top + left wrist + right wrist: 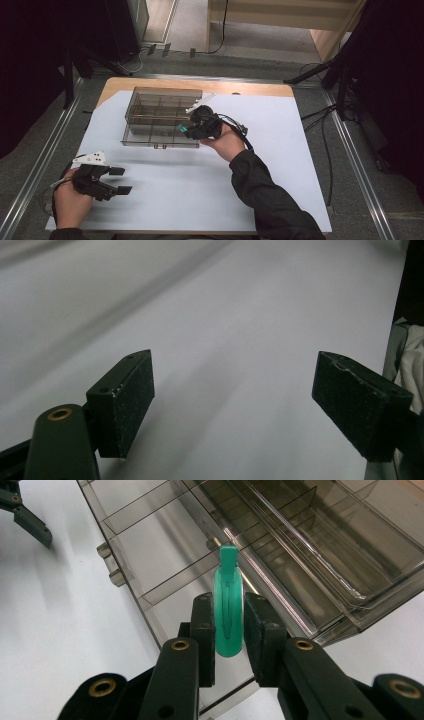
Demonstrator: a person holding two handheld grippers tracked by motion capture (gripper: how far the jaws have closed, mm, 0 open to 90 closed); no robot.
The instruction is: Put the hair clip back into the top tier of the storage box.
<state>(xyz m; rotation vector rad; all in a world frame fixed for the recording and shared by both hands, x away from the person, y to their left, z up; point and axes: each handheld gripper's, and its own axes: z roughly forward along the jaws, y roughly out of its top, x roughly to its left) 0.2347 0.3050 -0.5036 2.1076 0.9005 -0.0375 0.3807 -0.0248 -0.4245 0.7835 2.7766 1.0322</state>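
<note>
- Where the high view looks down, we see the right gripper (186,131) at the clear organizer box (150,102)'s near edge; left gripper (121,180) over the white table sheet (280,150), jaws spread.
- Left gripper view: jaws wide apart, nothing between.
- Right gripper view: jaws pinching a green clip (228,610) above a front compartment.

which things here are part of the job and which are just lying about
In the job:
- right gripper, shut on the green clip
- clear compartment box, lid open, beneath the clip

Lying about or idle:
- left gripper, open and empty over the white sheet
- cables on the floor beside the table
</note>
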